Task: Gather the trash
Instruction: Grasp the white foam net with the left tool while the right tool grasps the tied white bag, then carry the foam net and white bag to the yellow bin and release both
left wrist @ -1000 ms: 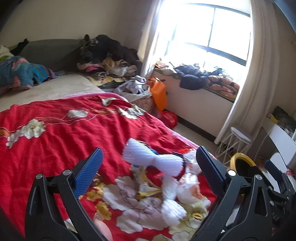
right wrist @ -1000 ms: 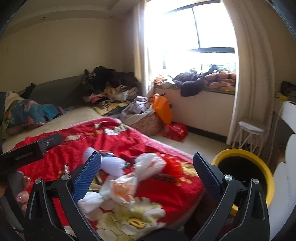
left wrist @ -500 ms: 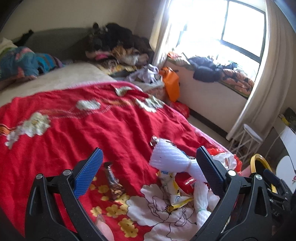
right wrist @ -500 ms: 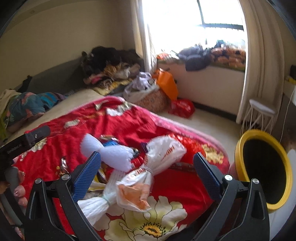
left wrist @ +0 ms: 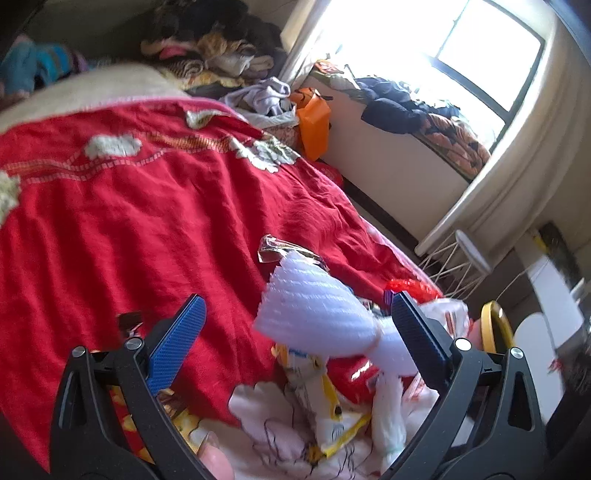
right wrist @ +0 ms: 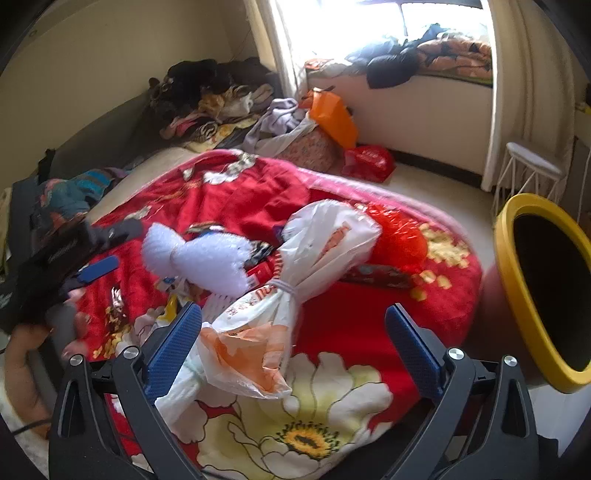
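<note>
Fingers point(right wrist: 413, 354) of both grippers spread empty above red floral bedspread point(right wrist: 351, 314), yellow bin point(right wrist: 517, 288) beside.

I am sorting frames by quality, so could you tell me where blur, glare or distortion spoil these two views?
Left wrist view: the window is blown out, the white foam net and far bedding are smeared by motion. Right wrist view: the window glares too, the left gripper is blurred, the tied plastic bag is sharper; fisheye bends the yellow bin.
</note>
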### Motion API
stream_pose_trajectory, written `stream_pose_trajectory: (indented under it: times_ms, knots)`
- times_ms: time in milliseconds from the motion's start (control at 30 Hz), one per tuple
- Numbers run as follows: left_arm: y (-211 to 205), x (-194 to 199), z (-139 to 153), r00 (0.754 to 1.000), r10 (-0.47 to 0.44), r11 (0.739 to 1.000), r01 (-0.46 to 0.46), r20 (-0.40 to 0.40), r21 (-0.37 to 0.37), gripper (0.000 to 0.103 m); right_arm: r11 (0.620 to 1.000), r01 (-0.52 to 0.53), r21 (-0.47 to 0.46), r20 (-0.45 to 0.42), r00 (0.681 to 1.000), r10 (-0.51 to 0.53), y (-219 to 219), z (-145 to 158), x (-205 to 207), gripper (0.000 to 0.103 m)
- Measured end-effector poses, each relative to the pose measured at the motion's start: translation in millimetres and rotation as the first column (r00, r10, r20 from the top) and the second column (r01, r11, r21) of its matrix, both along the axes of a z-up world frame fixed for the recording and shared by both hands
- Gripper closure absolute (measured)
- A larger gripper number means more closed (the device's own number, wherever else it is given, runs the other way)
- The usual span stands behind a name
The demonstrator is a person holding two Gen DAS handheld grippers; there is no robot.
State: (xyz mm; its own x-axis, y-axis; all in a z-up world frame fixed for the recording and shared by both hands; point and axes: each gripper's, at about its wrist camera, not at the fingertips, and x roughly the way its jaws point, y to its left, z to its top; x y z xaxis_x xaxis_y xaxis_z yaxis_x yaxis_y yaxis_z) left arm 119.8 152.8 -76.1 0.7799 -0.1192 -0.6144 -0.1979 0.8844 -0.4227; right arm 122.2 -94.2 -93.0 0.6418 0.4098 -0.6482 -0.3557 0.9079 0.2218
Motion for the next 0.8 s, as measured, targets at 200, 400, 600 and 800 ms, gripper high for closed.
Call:
stream_pose_trajectory:
  times_ms: [200, 400, 600, 800]
  knots:
    - [7.0, 10.2, -17.5, 1.000, 0.002, 0.993, -0.005, -0.026, -0.121, 0.011, 0.997, -0.074, 0.035, -0.109, 0.991, 0.078, 12.6, -15.0, 10.2, 0.030]
    - [5.3, 10.9, -25.8, 1.000, -0.019, 0.982, 0.014, -0.024, -0.190, 0.036, 0.992, -0.115, 0.043, -0.146, 0.982, 0.120, 18.7, -20.1, 8.6, 0.061]
    - [2.1, 5.4, -17.7, 0.999, -0.033, 0.980, 0.034, 0.005, -0.198, 0.056, 0.993, -0.112, 0.046, -0.114, 0.987, 0.117, 14.4, -15.0, 3.9, 0.072]
    - [-3.1, -6.5, 0.7, 0.998, -0.036, 0.985, 0.045, 0.059, -0.164, 0.070, 0.991, -0.125, 0.046, -0.043, 0.991, 0.127, 8.8, -3.0, -5.7, 0.075]
